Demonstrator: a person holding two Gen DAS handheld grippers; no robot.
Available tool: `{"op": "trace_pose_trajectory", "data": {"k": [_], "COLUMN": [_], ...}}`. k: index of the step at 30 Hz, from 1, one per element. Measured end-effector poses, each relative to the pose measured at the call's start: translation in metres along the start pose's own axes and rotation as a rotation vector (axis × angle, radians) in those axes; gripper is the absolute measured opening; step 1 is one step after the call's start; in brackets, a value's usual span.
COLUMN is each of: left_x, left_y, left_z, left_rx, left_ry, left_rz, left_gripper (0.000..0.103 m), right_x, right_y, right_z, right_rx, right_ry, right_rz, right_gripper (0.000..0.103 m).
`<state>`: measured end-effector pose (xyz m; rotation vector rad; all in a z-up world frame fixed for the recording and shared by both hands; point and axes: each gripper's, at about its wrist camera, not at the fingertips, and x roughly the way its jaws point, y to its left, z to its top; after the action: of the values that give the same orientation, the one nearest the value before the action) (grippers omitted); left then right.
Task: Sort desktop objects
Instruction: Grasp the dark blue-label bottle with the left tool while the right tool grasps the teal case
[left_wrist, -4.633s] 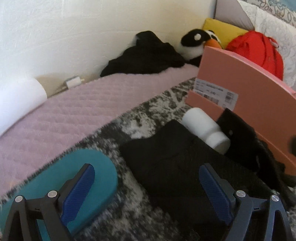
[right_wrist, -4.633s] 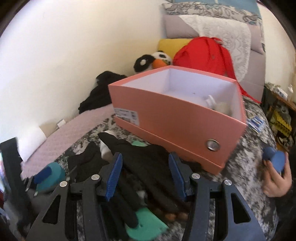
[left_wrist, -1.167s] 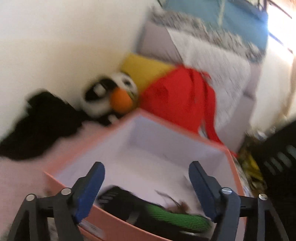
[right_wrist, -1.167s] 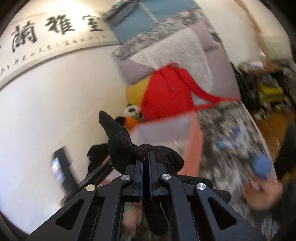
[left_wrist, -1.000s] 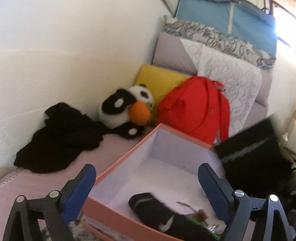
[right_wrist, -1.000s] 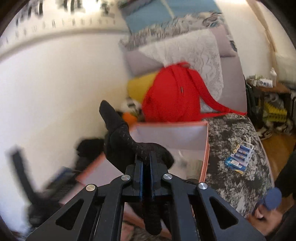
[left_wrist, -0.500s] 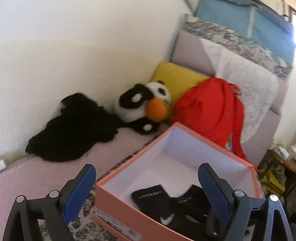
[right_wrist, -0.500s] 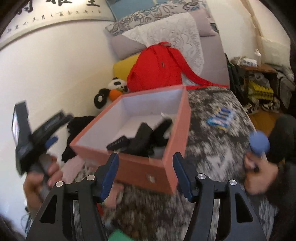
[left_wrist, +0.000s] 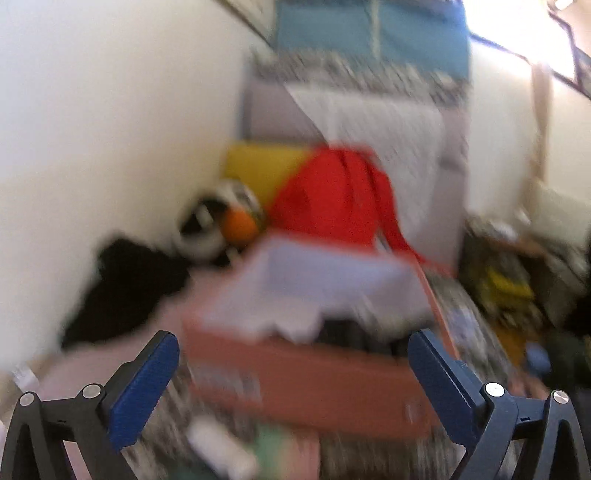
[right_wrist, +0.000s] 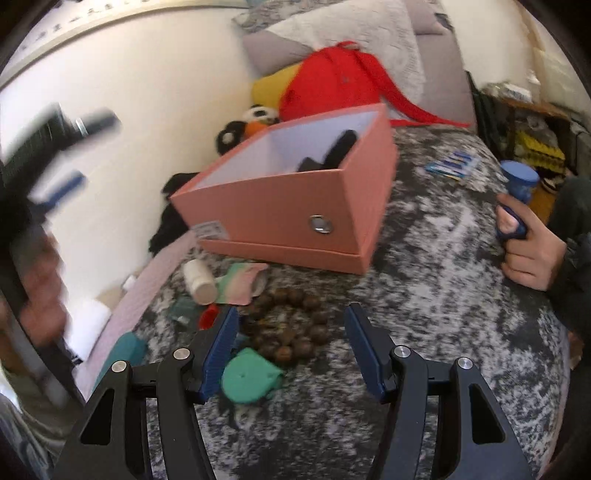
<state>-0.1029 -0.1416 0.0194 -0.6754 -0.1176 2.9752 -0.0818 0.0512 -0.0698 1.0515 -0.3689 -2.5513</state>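
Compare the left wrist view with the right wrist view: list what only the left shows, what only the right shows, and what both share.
Only the left wrist view, heavily blurred, shows the open left claw and a blue panel high on the wall.

Only the right wrist view shows the open right claw, the wooden bead bracelet, the white bottle, the green piece by the left fingertip, and the blue packet beyond the box.

Both show the pink box holding dark items, the red backpack, the panda toy and the yellow cushion.
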Motion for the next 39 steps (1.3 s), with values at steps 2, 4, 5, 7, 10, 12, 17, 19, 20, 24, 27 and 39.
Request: {"op": "trace_pose_trajectory", "data": {"k": [2,4,5,7,10,12,17,19,20,24,27,39], "left_x": [0.009,0.017,0.022,0.034,0.057,0.073,0.085,0.087,0.088,0.082,0.060,0.039], "left_y": [0.000,-0.004,-0.006,-0.007,-0.002,0.002,-0.002,-0.003,-0.005,-0.003,0.002,0.038], "left_z": [-0.034,-0.065,-0.078,-0.097,-0.108,-0.113,-0.124,-0.123,-0.123,-0.101,-0.066,-0.027], "left_rx": [0.065,0.145,0.183,0.220,0.195,0.165,0.146,0.145,0.155,0.142,0.104,-0.005], "left_ry": [0.095,0.179,0.214,0.266,0.337,0.392,0.440,0.443,0.442,0.407,0.309,0.146], "left_rz": [-0.053,-0.113,-0.141,-0.175,-0.217,-0.260,-0.310,-0.305,-0.289,-0.248,-0.235,-0.206], "left_gripper": [0.087,0.074,0.070,0.061,0.055,0.051,0.041,0.030,0.027,0.024,0.024,0.025], "right_x": [0.002,0.010,0.015,0.024,0.033,0.033,0.034,0.036,0.036,0.035,0.038,0.095], "right_y": [0.005,0.010,0.012,0.014,0.015,0.012,0.001,0.000,0.000,0.003,0.008,0.047], "right_z": [-0.007,-0.013,-0.016,-0.020,-0.026,-0.024,-0.021,-0.021,-0.021,-0.020,-0.022,-0.045], "right_rx": [-0.014,-0.014,-0.013,-0.014,-0.012,-0.001,0.039,0.049,0.049,0.037,0.022,-0.085], "right_ry": [0.017,0.061,0.087,0.129,0.160,0.154,0.150,0.157,0.158,0.142,0.144,0.256], "right_rz": [0.021,0.039,0.048,0.039,0.019,0.006,0.000,0.005,0.009,0.030,0.041,0.004], "right_gripper": [0.065,0.065,0.065,0.065,0.065,0.065,0.065,0.065,0.065,0.065,0.065,0.079]}}
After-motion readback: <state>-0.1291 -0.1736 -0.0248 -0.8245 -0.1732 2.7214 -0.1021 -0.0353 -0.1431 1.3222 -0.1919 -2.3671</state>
